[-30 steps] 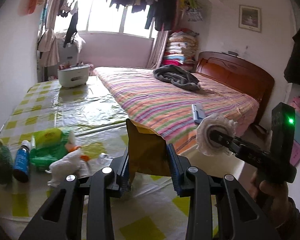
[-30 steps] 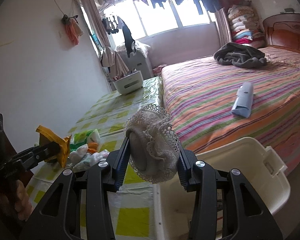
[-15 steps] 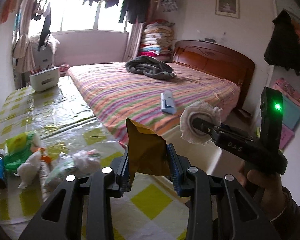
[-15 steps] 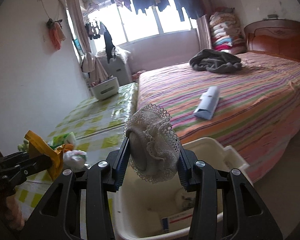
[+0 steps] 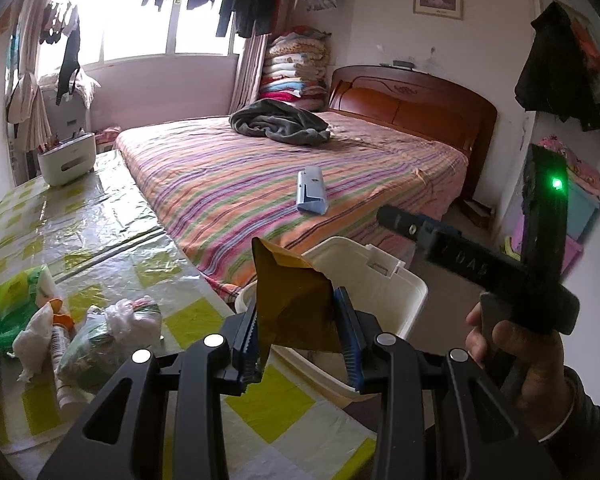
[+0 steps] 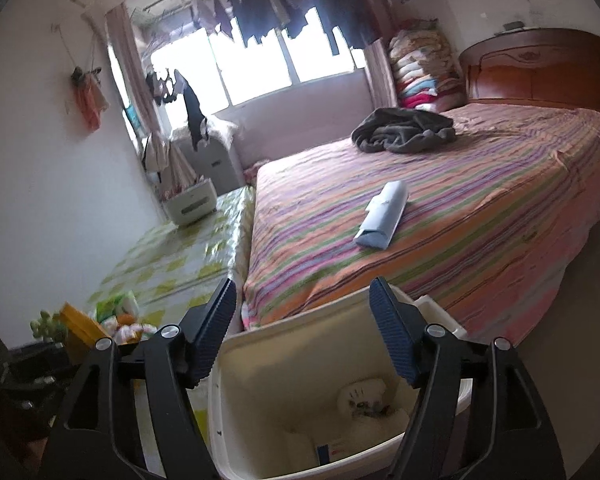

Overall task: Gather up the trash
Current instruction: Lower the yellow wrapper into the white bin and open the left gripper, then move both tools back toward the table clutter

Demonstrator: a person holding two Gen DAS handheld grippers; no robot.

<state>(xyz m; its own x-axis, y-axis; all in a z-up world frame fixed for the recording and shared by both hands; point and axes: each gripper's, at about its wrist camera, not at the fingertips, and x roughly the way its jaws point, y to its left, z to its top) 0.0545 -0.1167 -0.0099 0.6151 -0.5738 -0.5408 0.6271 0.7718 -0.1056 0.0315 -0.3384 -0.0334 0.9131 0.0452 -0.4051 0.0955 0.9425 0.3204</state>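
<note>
My left gripper [image 5: 298,328] is shut on a crumpled brown-yellow wrapper [image 5: 296,300], held over the table edge beside the white bin [image 5: 384,276]. My right gripper [image 6: 302,332] is open and empty, above the bin [image 6: 236,364]. The white lace-edged roll [image 6: 366,402] lies inside the bin. In the left wrist view the right gripper [image 5: 396,220] is seen from the side, over the bin. More trash lies on the table: white plastic bags [image 5: 112,332], a green packet [image 5: 16,292] and a tube [image 5: 60,360].
The table has a yellow-checked cloth [image 5: 100,216], with a white box [image 5: 66,160] at its far end. A striped bed [image 5: 280,172] holds a blue-white packet [image 5: 310,192] and a grey blanket [image 5: 280,122]. The bin stands on the floor between table and bed.
My right gripper opened and the lace-edged roll dropped into the bin. My left gripper, still holding the wrapper, moved right towards the bin.
</note>
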